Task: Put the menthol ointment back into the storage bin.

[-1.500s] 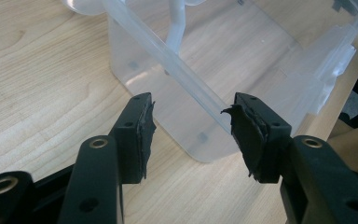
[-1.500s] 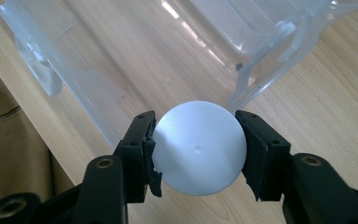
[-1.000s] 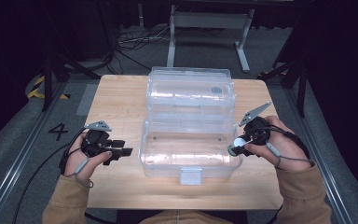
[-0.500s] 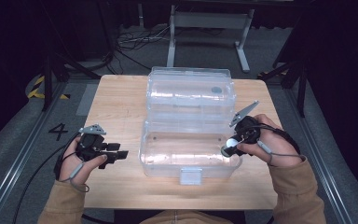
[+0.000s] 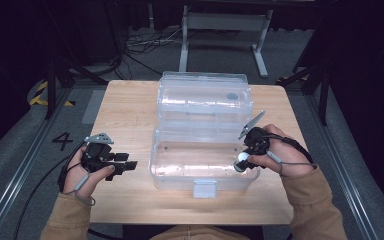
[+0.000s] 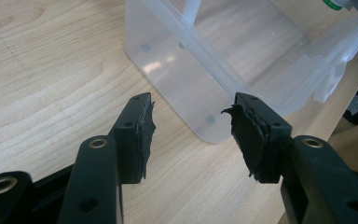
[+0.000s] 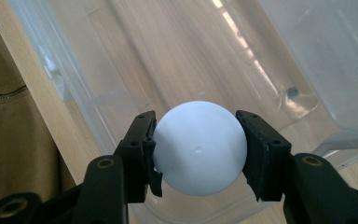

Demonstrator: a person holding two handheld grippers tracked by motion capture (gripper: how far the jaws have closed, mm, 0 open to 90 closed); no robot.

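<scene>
The right gripper [image 5: 242, 163] angles down over the near right corner of the clear bin [image 5: 166, 170], jaws pinching a white ball [image 7: 199, 148]. The left gripper [image 6: 192, 135] rests level on the wooden table [image 5: 125, 107], jaws spread and empty, apparently just clear of the bin's left wall.

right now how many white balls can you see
1. The white ball is clamped between the right gripper jaws, over the open clear box's near right corner. None other shows.
</scene>
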